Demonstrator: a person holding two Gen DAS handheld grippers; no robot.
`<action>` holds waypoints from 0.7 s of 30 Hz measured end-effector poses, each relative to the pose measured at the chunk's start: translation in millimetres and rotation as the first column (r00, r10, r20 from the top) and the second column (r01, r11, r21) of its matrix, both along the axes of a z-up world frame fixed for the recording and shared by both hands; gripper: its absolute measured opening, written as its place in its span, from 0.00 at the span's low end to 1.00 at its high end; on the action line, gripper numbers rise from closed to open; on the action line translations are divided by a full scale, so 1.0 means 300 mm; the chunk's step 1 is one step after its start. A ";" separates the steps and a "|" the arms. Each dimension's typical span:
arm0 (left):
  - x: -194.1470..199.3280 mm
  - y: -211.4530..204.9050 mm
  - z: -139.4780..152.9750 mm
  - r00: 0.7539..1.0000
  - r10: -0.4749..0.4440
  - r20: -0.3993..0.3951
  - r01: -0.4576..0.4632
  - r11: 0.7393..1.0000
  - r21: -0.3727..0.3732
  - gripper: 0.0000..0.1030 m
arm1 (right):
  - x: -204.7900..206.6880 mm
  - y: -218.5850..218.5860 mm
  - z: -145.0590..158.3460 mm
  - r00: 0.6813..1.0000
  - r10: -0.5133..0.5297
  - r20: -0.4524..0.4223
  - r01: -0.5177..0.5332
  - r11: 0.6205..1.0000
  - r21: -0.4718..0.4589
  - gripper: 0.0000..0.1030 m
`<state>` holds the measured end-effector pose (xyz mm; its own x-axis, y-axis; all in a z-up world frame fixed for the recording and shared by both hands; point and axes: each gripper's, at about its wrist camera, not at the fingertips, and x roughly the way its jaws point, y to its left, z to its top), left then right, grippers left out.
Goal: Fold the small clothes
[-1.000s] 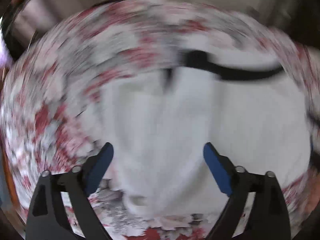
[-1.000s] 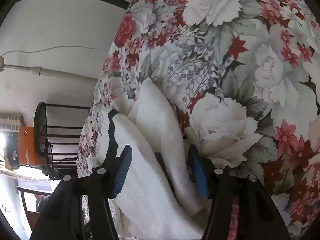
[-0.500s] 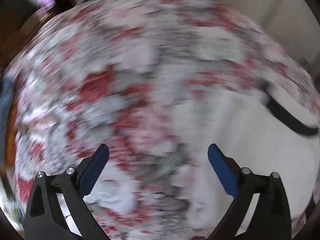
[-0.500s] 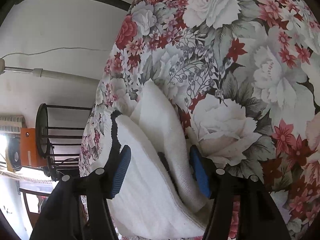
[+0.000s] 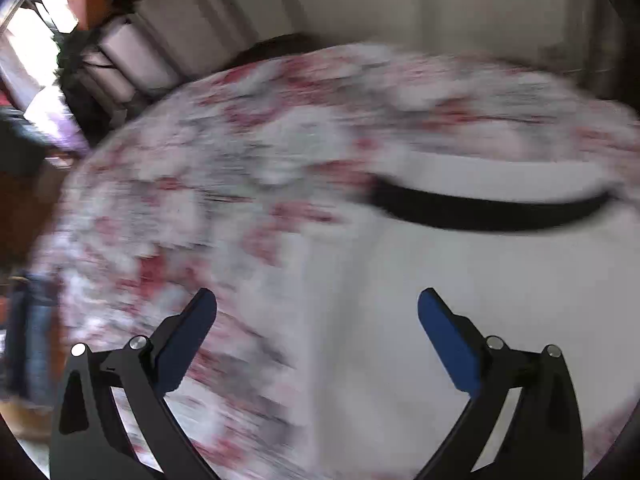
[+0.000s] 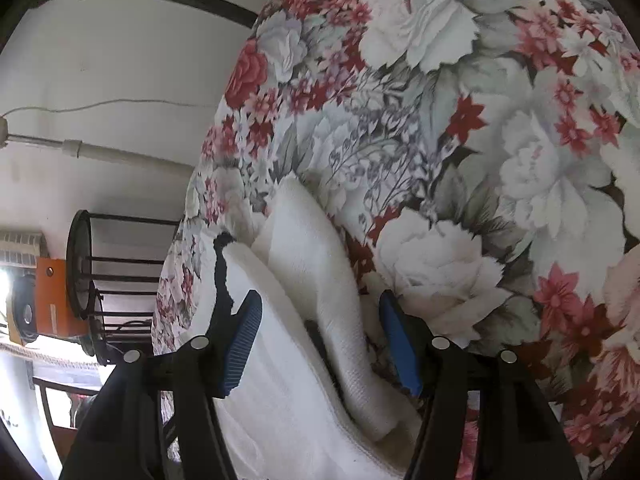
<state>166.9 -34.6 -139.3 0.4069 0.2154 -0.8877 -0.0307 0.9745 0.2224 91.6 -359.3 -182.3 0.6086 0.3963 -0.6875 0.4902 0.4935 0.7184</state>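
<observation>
While the right gripper [image 6: 320, 336] straddles a raised fold of the white garment [image 6: 308, 264] on the floral cloth [image 6: 500, 120], grip unclear, the left gripper [image 5: 316, 312], jaws just widened and empty, has swung back over it, probably seeking another edge.

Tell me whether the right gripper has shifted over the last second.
No. The right gripper sits where it was: its fingers frame the same fold of the white garment, with the big white rose on the floral cloth unmoved beside them.
</observation>
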 end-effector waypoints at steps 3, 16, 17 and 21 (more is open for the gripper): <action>-0.054 -0.160 -0.057 0.987 -0.124 -0.098 0.114 0.988 -0.106 0.95 | 0.018 0.005 0.000 0.999 0.035 0.021 -0.034 0.999 -0.006 0.61; -0.043 -0.408 -0.216 0.962 -0.217 -0.165 0.197 0.972 -0.130 0.96 | 0.107 0.118 -0.045 0.980 0.197 0.001 -0.195 0.973 -0.122 0.68; -0.044 -0.398 -0.216 0.962 -0.221 -0.162 0.201 0.971 -0.131 0.96 | 0.108 0.130 -0.044 0.979 0.206 0.003 -0.204 0.970 -0.132 0.72; -0.031 -0.361 -0.226 0.960 -0.226 -0.164 0.206 0.970 -0.133 0.96 | 0.126 0.190 -0.030 0.958 0.286 0.014 -0.278 0.940 -0.196 0.88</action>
<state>157.5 -142.8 -207.1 0.2671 0.0334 -0.9631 0.2130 0.9726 0.0928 129.5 -302.3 -191.2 0.5207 0.4199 -0.7433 0.2828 0.7367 0.6143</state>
